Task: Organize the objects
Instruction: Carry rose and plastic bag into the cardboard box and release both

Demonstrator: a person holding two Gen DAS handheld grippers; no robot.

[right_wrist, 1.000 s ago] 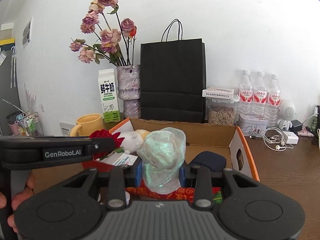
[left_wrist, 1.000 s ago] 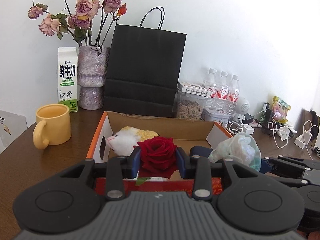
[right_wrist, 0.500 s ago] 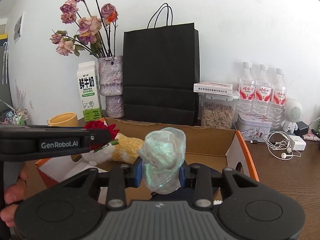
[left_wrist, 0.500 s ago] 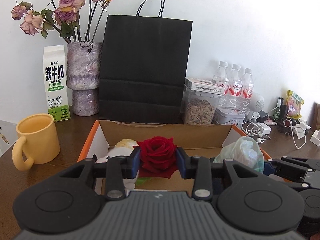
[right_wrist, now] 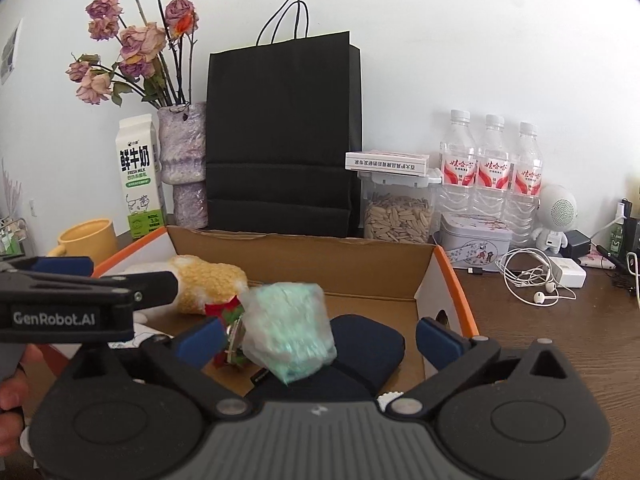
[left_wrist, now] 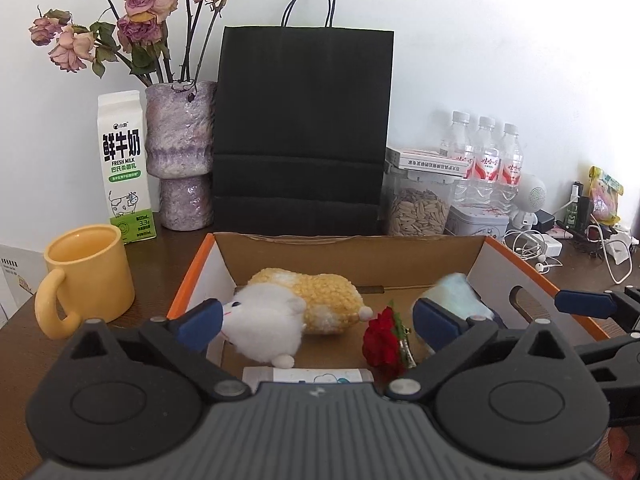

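Opening grippers point(left_wrist: 318, 322) point(right_wrist: 318, 336) (rose point(left_wrist: 382, 340) free)

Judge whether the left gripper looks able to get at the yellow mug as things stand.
Probably yes: the left gripper has its jaws opening with nothing pinched, and the yellow mug stands outside the cardboard box, on bare table to its left.

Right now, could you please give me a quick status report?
Left tool, right tool opening. Red fabric rose, pale green glittery bundle loose over cardboard box. Nothing obstructing.
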